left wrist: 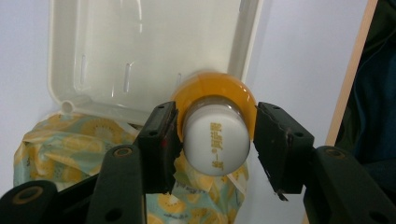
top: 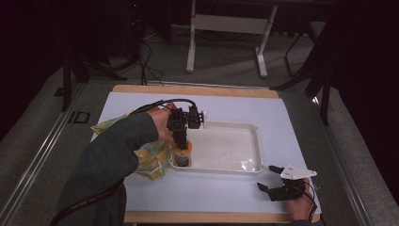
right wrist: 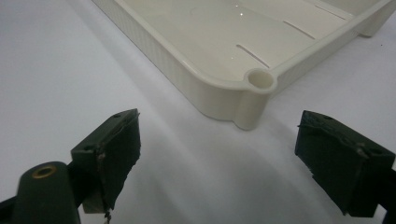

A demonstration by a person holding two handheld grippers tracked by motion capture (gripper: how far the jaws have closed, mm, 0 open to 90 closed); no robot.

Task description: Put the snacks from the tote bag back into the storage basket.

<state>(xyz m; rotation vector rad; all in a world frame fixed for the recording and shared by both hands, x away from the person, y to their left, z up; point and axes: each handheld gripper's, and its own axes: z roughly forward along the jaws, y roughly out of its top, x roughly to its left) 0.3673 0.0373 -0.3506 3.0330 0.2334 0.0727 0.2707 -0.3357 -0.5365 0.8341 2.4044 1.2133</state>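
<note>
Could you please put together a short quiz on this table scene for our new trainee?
1. True or false: the bottle lies flat on the patterned cloth.
2. Where does the cloth lie? A) beside the tray's left end B) inside the tray C) draped over the bottle
3. Which gripper has its fingers on either side of the bottle's white cap?
Key: 1 false, it stands upright in the tray's near left corner; 2 A; 3 the left gripper, with its fingers open.

high view dim w/ dark edges, closeups bright, sharp.
</note>
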